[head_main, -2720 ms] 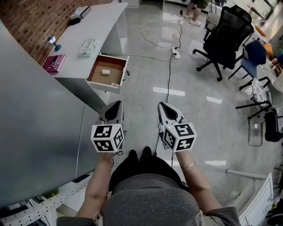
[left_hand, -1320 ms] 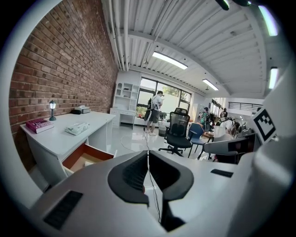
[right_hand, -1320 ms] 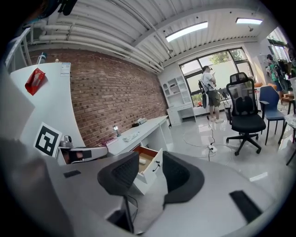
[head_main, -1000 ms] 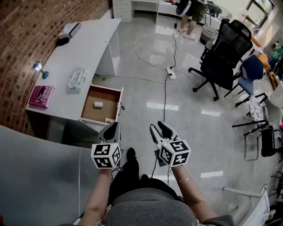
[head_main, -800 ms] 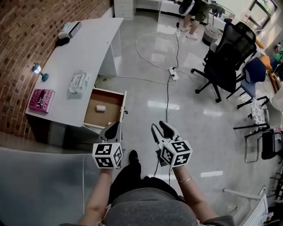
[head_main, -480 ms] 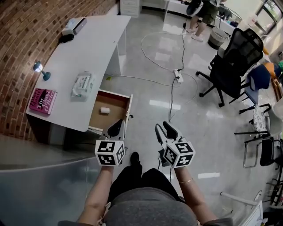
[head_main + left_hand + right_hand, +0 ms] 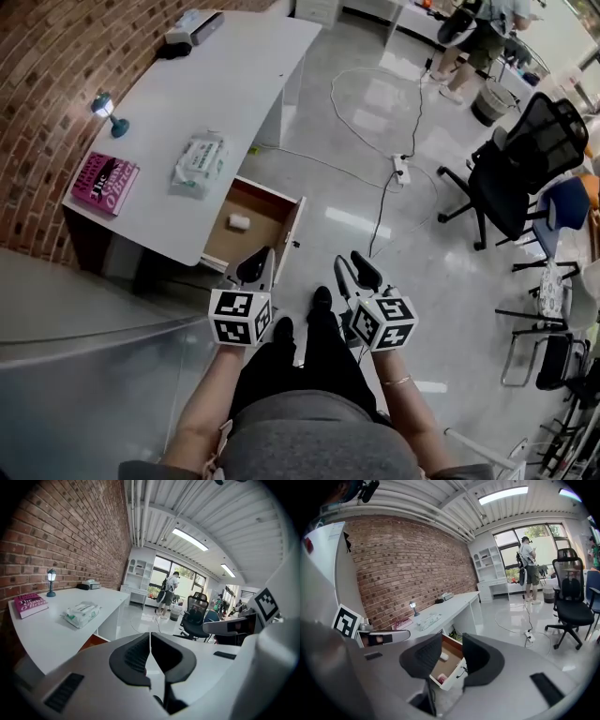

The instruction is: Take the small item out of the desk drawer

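Observation:
The wooden desk drawer (image 7: 264, 208) stands pulled open under the white desk (image 7: 225, 84). A small white item (image 7: 240, 221) lies on its floor. In the right gripper view the item (image 7: 444, 656) shows between the jaws but far beyond them, inside the drawer (image 7: 451, 663). My left gripper (image 7: 263, 258) hovers just short of the drawer's front edge and is shut, with nothing held (image 7: 150, 639). My right gripper (image 7: 353, 266) hangs over the floor right of the drawer. Its jaws (image 7: 451, 642) stand apart and are closing slightly with nothing between them.
On the desk lie a pink book (image 7: 105, 180), a wipes pack (image 7: 201, 161), a small lamp (image 7: 111, 101) and a black device (image 7: 187, 28). A grey partition (image 7: 75, 328) is at my left. A power strip (image 7: 401, 169) with cables, office chairs (image 7: 511, 169) and a person (image 7: 478, 28) stand to the right.
The desk and open drawer have come nearer. The drawer front now sits right ahead of the left gripper. Both grippers keep the same posture side by side.

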`<state>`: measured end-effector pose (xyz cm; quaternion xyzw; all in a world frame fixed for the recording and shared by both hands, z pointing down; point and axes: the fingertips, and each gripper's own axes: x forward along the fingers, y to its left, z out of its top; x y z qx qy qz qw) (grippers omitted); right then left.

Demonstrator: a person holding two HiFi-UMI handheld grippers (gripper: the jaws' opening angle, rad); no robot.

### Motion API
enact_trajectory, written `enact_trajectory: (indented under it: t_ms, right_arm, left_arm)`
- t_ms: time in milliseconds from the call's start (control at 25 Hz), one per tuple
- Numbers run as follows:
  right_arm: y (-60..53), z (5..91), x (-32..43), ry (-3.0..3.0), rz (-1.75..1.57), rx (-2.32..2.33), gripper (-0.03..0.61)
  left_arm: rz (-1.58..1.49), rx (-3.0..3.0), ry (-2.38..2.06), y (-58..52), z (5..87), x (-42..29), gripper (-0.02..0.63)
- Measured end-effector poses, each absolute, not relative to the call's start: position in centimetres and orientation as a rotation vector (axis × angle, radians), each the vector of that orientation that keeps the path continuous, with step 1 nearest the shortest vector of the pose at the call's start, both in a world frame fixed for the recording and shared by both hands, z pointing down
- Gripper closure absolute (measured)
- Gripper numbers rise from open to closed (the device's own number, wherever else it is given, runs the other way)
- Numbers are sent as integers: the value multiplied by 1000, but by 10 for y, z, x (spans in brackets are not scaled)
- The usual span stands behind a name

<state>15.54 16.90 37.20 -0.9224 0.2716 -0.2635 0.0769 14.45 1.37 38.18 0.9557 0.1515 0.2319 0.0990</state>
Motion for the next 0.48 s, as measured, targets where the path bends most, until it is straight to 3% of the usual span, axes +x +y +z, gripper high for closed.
enact_trajectory:
  t_ms: [480]
  right_arm:
    - [88, 410, 211, 1275, -855, -2649, 439]
  left_arm:
    - [652, 2848, 9, -53, 407, 157, 586]
